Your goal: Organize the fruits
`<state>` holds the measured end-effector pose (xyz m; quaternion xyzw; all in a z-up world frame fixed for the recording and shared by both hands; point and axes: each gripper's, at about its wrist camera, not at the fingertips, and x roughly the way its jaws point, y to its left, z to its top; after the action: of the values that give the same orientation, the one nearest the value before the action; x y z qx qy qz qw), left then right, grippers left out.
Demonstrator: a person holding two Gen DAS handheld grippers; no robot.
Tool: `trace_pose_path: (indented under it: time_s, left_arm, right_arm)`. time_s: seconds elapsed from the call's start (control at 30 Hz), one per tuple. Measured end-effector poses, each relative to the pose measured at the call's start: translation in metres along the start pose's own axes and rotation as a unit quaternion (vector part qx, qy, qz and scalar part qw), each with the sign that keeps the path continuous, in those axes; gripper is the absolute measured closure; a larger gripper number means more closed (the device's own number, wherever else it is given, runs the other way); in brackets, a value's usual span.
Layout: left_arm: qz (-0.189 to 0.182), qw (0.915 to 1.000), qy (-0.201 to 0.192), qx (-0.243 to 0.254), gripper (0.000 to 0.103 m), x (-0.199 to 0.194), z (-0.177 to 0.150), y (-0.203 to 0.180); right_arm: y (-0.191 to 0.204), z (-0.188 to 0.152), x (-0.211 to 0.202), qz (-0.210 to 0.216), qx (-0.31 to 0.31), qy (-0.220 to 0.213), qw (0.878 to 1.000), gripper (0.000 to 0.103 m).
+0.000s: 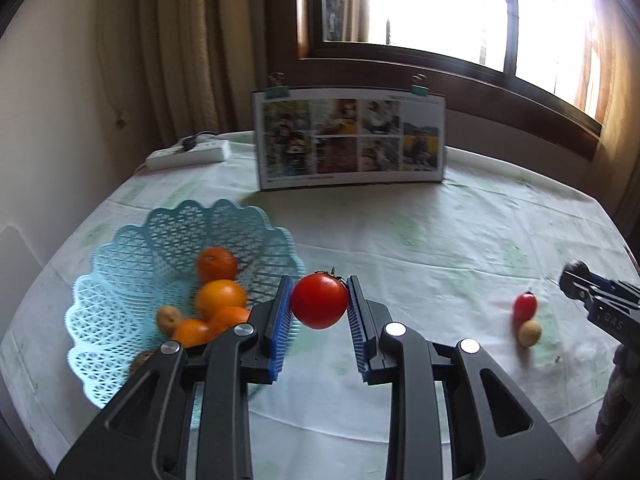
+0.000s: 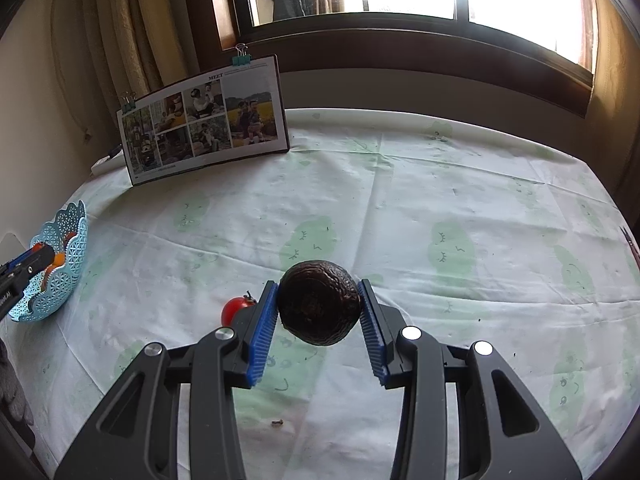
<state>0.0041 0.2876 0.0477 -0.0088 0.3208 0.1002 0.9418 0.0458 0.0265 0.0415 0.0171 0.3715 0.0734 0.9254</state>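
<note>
Left wrist view: tomato [image 1: 319, 301], round, glossy red, green stem uppermost, clamped between the blue pads of the left gripper [image 1: 320, 308], clear of the cloth. Basket [image 1: 120, 280], pale blue lattice, just left of the fingers, holding oranges [image 1: 220, 296]. Advice: carry leftward over the rim, lower before releasing, grip lightly; the skin likely bruises. Small tomato [image 1: 525, 306] and beige fruit [image 1: 530, 333], touching, well right. Right gripper [image 2: 320, 312] clamped on a dark wrinkled fruit [image 2: 319, 308].
</note>
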Motion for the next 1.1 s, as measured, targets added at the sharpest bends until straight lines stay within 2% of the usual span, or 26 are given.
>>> trace_pose_path:
  time_s: [0.33, 0.57, 0.6, 0.67, 0.7, 0.73, 0.8, 0.9, 1.1]
  left_arm:
    - [0.052, 0.9972, 0.001, -0.053, 0.075, 0.004, -0.002, 0.061]
    - [0.066, 0.9954, 0.003, -0.07, 0.075, 0.005, -0.006, 0.083]
    - [0.066, 0.9952, 0.004, -0.072, 0.072, 0.006, -0.006, 0.084]
    - [0.068, 0.9944, 0.005, -0.08, 0.051, 0.006, -0.007, 0.089]
    - [0.072, 0.9938, 0.003, -0.085, 0.032, 0.005, -0.007, 0.091]
    - [0.076, 0.993, -0.001, -0.09, 0.022, 0.004, -0.008, 0.093]
    - [0.081, 0.9918, -0.01, -0.098, 0.018, 0.0, -0.009, 0.098]
    - [0.083, 0.9906, -0.013, -0.108, 0.003, -0.003, -0.009, 0.106]
    - [0.095, 0.9882, -0.018, -0.119, 0.003, -0.011, -0.015, 0.123]
  right_arm:
    - [0.008, -0.001, -0.001, 0.006, 0.002, 0.003, 1.0, 0.062]
    - [0.014, -0.003, 0.0, 0.007, 0.001, 0.006, 1.0, 0.062]
    - [0.015, -0.003, 0.0, 0.008, 0.001, 0.006, 1.0, 0.062]
    - [0.018, -0.003, 0.0, 0.011, 0.002, 0.007, 1.0, 0.062]
    - [0.02, -0.002, 0.0, 0.012, 0.002, 0.007, 1.0, 0.062]
    - [0.022, -0.002, 0.0, 0.013, 0.001, 0.007, 1.0, 0.062]
    - [0.025, 0.0, -0.001, 0.016, -0.001, 0.006, 1.0, 0.062]
    - [0.035, 0.003, -0.002, 0.028, -0.002, 0.007, 1.0, 0.062]
    - [0.073, 0.013, -0.009, 0.063, -0.027, -0.005, 0.998, 0.062]
